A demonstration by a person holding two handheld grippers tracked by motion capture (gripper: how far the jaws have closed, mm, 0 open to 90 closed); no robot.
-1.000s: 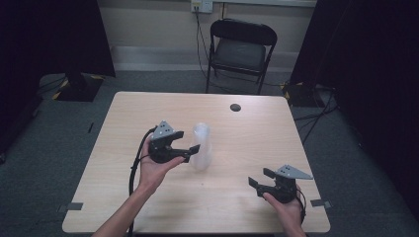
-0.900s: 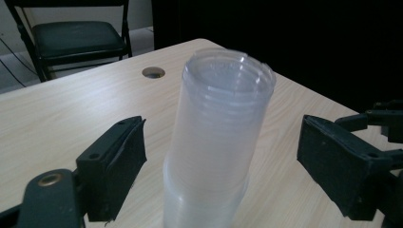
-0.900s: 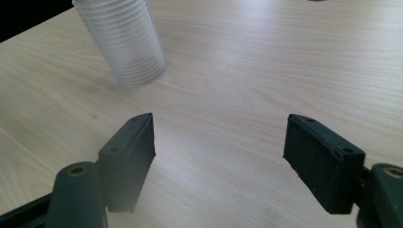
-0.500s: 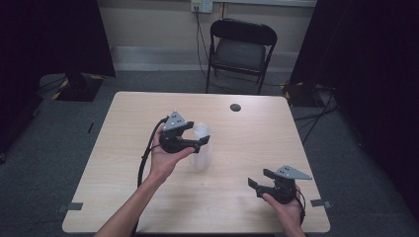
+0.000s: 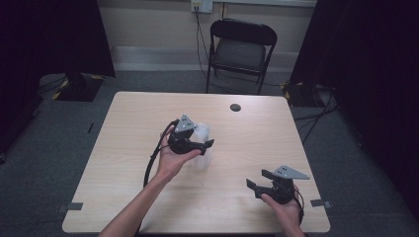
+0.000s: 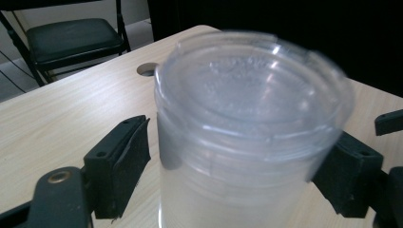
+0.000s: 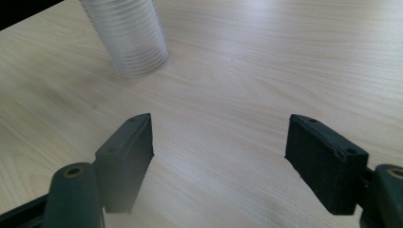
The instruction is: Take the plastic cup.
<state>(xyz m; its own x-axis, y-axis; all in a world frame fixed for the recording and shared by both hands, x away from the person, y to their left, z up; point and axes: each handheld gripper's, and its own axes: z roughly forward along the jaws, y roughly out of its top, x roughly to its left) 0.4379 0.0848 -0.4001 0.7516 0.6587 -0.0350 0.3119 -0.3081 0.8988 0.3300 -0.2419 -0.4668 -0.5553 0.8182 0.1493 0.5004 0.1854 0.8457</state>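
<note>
- So we've got a clear plastic cup (image 5: pixel 201 143) standing upright near the middle of the wooden table (image 5: pixel 123 148), a bit toward the left half.
- Our left gripper (image 5: pixel 197 142) is right at it, coming in from the left side in the high view, held low with the grey plate on top.
- In the left gripper view the cup (image 6: pixel 247 137) sits between the two black jaws, up near its lidded rim. The left pad looks just off the wall with a thin gap; the right pad is at the cup's edge, but it's blurry, so we can't say it's pressing. We'd call it open around the cup, not a real grip yet.
- Those jaws have just been opening a little again after closing in, with the cup between them the whole time.
- Our right gripper (image 5: pixel 264 181) is well apart from the cup, parked near the front right corner of the table, jaws spread wide with nothing in them.
- The right gripper view shows the ribbed lower part of the cup (image 7: pixel 128 38) farther off, up and to the left, bare wood between the pads.
- There's a dark round hole (image 5: pixel 235 107) in the tabletop toward the far edge, and a black folding chair (image 5: pixel 239 49) behind the table.
</note>
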